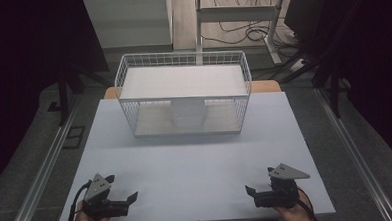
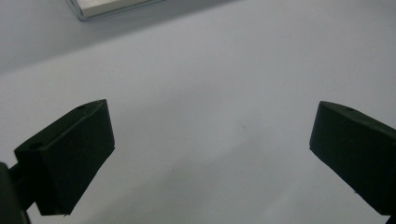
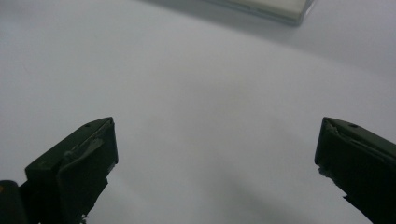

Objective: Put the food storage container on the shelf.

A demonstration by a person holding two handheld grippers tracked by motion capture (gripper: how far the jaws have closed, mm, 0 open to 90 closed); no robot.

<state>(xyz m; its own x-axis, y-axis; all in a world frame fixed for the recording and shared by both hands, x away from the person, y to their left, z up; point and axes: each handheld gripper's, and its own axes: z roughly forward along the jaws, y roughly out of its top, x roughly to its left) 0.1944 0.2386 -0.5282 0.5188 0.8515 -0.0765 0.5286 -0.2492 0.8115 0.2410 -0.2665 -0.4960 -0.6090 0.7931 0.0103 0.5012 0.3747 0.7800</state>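
Note:
A white wire basket rack (image 1: pixel 181 58) with a flat white top shelf stands at the far middle of the pale table (image 1: pixel 196 160). A white cylindrical object (image 1: pixel 188 114) sits on its lower shelf, under the top board. My left gripper (image 1: pixel 122 188) rests open at the table's near left corner, held in a hand. My right gripper (image 1: pixel 258 180) rests open at the near right corner. In the left gripper view the left gripper (image 2: pixel 210 116) has wide-spread jaws over bare table. The right gripper (image 3: pixel 217 126) stands the same way, with nothing between its jaws.
The rack's base edge (image 2: pixel 107 7) shows at the top of the left gripper view, and the same base edge (image 3: pixel 275 11) in the right gripper view. Metal rails (image 1: pixel 41 167) run along both sides of the table. Cables and a desk frame (image 1: pixel 245 18) lie beyond.

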